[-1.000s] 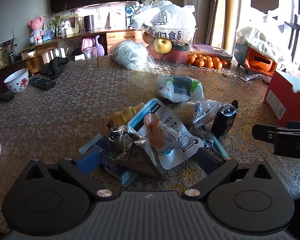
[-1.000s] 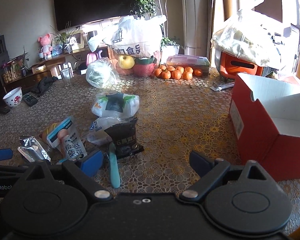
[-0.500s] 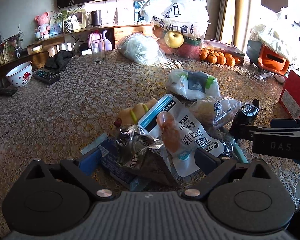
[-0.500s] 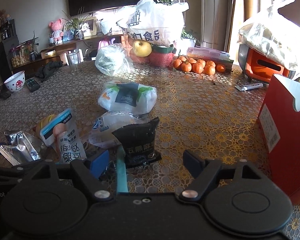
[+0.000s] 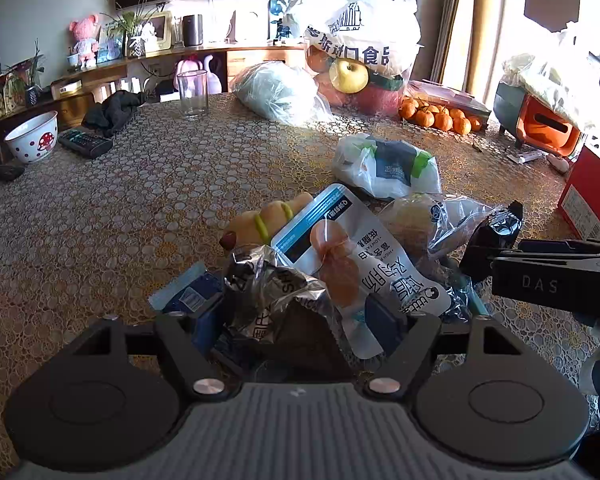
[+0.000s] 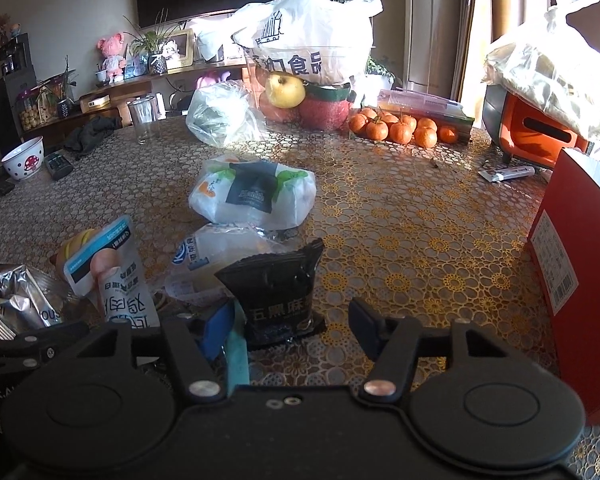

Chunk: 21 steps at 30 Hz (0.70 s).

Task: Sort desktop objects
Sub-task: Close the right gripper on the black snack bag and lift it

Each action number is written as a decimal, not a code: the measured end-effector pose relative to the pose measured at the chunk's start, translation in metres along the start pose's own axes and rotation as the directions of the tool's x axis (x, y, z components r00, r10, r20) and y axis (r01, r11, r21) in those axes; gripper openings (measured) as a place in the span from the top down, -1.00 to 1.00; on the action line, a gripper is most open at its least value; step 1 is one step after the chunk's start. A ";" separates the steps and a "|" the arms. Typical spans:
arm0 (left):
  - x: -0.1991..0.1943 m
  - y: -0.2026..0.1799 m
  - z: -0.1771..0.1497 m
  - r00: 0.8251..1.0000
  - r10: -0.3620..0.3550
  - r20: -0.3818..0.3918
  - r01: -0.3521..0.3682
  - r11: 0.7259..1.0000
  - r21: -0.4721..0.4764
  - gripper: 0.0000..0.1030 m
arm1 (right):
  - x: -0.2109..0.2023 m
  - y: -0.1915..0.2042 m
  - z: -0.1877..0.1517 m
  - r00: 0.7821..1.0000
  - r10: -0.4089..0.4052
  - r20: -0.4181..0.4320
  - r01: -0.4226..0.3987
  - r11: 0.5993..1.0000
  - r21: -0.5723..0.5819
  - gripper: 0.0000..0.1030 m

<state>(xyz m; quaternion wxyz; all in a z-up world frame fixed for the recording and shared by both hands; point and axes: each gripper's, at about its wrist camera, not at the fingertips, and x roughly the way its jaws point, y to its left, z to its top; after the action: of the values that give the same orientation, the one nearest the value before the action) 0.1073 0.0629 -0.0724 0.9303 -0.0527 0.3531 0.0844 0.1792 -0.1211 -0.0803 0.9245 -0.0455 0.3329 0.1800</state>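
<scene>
A pile of snack packets lies on the patterned table. My left gripper is open, its fingers on either side of a crumpled silver foil packet and the tail of a white-and-blue sausage packet. My right gripper is open around a black sesame snack packet, with a teal stick by its left finger. A red cardboard box stands open at the right. The right gripper also shows in the left wrist view.
A white-and-green bag, a clear bread packet and a hot-dog toy lie in the pile. Oranges, a fruit bag, a glass, a bowl and an orange appliance stand at the table's far side.
Both grippers have moved forward and lower into the pile. The silver packet now sits between the left fingers and the black packet between the right fingers. Both stay open.
</scene>
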 end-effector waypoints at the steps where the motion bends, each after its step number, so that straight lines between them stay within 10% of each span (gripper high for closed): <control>1: 0.001 0.001 0.000 1.000 0.002 -0.005 -0.002 1.000 -0.004 -0.34 | 0.001 0.000 0.001 1.000 -0.001 0.000 0.001 1.000 0.001 -0.13; 21: 0.001 0.006 0.002 1.000 0.020 -0.008 -0.020 0.999 -0.030 0.06 | -0.004 0.003 0.002 1.000 -0.029 0.011 0.029 1.000 -0.007 0.34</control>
<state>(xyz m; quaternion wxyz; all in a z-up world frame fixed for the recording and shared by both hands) 0.1082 0.0688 -0.0722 0.9271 -0.0634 0.3560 0.0986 0.1765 -0.1188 -0.0764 0.9287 -0.0526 0.3265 0.1681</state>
